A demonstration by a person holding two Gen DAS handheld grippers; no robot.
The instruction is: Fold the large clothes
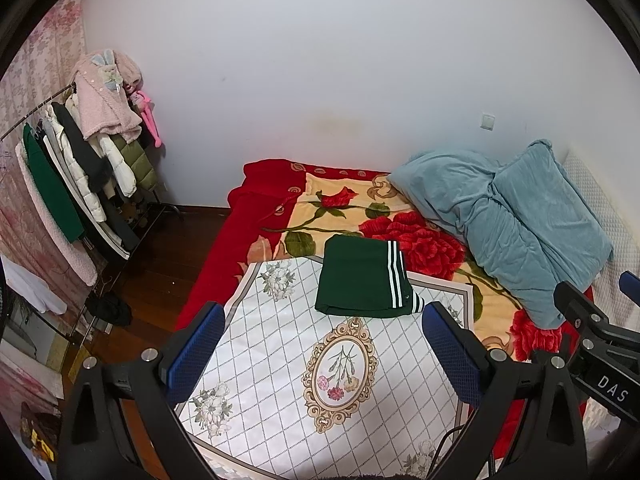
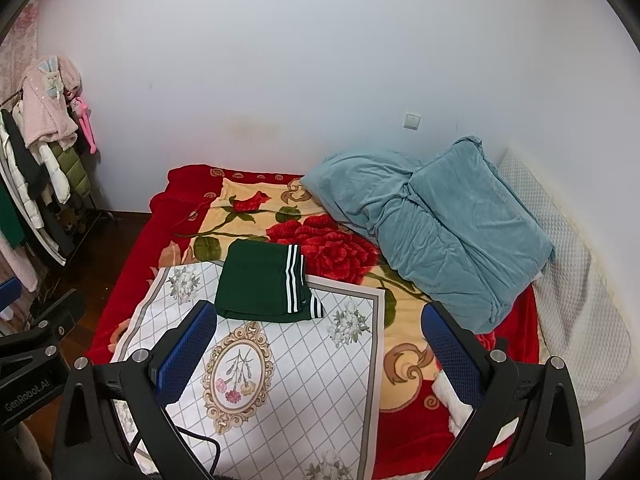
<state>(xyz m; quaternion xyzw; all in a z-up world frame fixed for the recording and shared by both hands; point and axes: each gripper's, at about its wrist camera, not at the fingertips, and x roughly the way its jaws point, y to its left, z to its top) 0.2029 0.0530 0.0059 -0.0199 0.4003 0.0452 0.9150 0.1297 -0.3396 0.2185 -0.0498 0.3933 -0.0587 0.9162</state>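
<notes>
Here the garment (image 1: 360, 280) lies folded into a neat, flat rectangle of smooth dark green knit, three white stripes running down its right edge and a striped cuff at the near corner. It sits at the far edge of a white cloth (image 1: 280, 360) with a diamond grid and flowers, spread over a plush rose blanket (image 1: 416, 240). Left gripper (image 1: 324, 356) and right gripper (image 2: 320, 356) both hover spread wide, empty, their blue pads finely ribbed.

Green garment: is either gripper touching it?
Apart. Both wrist views show the left gripper and right gripper open, white mat visible between their fingertips and the green garment.
</notes>
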